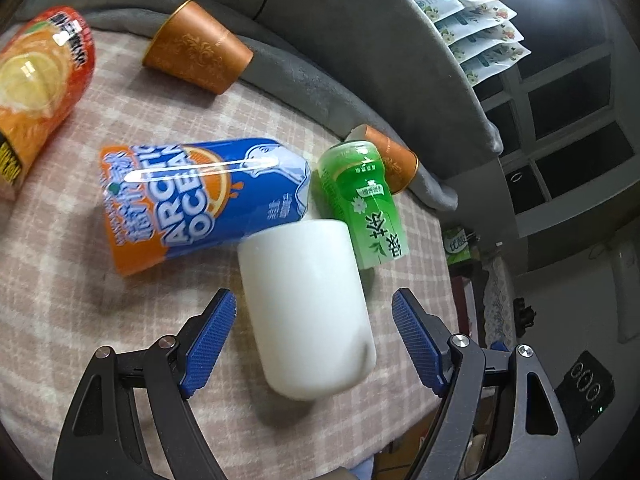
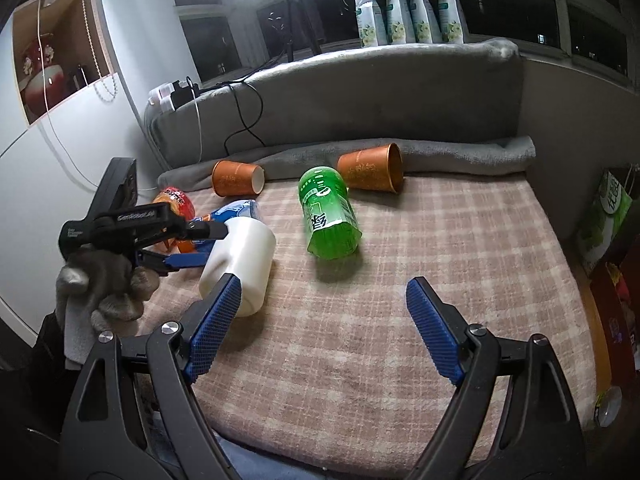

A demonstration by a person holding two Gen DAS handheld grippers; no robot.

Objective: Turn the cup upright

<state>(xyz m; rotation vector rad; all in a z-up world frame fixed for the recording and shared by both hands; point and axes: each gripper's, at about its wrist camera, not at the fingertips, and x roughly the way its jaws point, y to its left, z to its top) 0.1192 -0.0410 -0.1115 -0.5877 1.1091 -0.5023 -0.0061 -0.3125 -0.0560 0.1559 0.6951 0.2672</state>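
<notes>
A white cup (image 1: pixel 308 308) lies on its side on the checked cloth, its base toward the left wrist camera. My left gripper (image 1: pixel 314 316) is open, its blue fingers on either side of the cup with a gap on each side. In the right wrist view the white cup (image 2: pixel 240 264) lies at the left with the left gripper (image 2: pixel 208 248) around its far end. My right gripper (image 2: pixel 324 304) is open and empty above the cloth, to the right of the cup.
A blue Arctic Ocean cup (image 1: pixel 200 200), a green cup (image 1: pixel 360 200), an orange-red cup (image 1: pixel 36 92) and two brown paper cups (image 1: pixel 196 48) (image 1: pixel 394 164) lie on their sides. A grey blanket (image 2: pixel 360 152) lines the back. The table edge drops off at the right (image 2: pixel 580 280).
</notes>
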